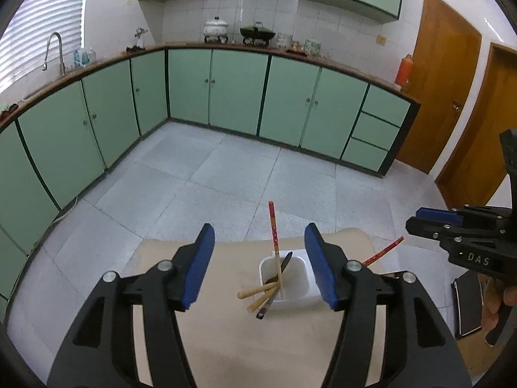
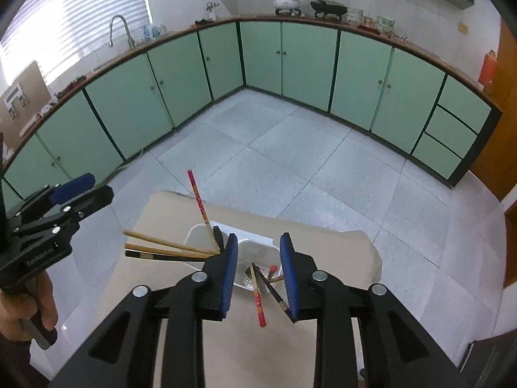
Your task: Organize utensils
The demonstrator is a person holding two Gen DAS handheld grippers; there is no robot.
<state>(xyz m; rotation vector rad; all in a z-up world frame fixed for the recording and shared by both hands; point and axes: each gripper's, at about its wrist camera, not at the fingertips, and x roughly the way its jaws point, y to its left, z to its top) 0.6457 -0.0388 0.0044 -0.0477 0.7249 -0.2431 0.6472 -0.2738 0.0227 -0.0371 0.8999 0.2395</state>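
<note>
A white two-compartment holder [image 1: 299,260] stands at the far end of the beige table [image 1: 226,339]. In its left compartment a red-topped chopstick [image 1: 273,226] stands upright, and wooden chopsticks [image 1: 258,294] and a dark one lean toward me. My left gripper [image 1: 260,268] hangs open above and in front of the holder with nothing between its pads. In the right wrist view the other compartment [image 2: 258,242] holds a red chopstick [image 2: 258,304], a dark chopstick [image 2: 271,287] and a slotted spoon [image 2: 248,278]. My right gripper [image 2: 258,274] is open around these, pads not pressing on them.
Each gripper shows in the other's view, the right gripper [image 1: 433,220] and the left gripper [image 2: 80,190], each held by a hand [image 2: 42,304]. A dark object [image 1: 468,307] sits right of the table. Grey tiled floor and green cabinets [image 1: 239,90] lie beyond the table's far edge.
</note>
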